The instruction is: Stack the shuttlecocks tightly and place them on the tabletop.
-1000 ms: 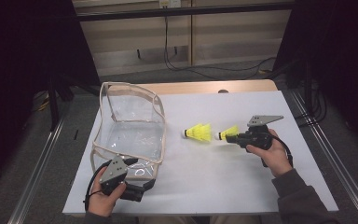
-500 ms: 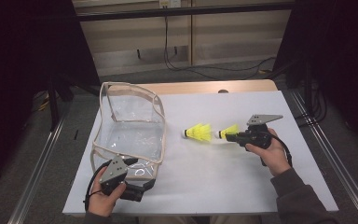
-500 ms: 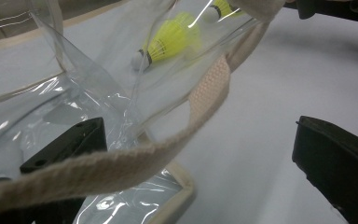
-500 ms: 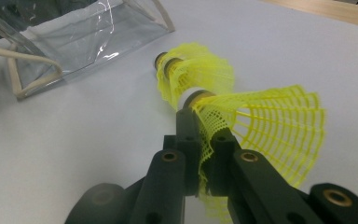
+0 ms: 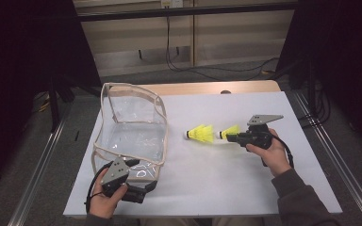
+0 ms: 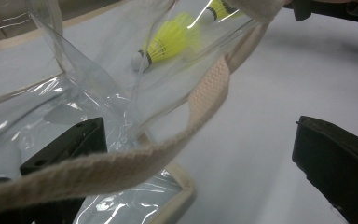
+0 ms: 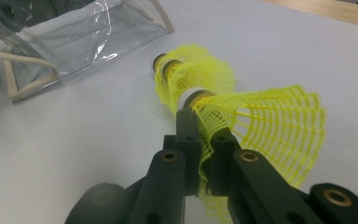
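bag left — shuttlecock right

Shuttlecock in jaws: bright yellow mesh skirt, pale cork
Shuttlecock on table: yellow skirt, white cork, dark band
Bag: clear plastic, beige fabric edging
Bag strap: cream woven webbing
Right gripper: black, brass-coloured pins
Left gripper: black, grey plate
Table: white top, light wood far edge
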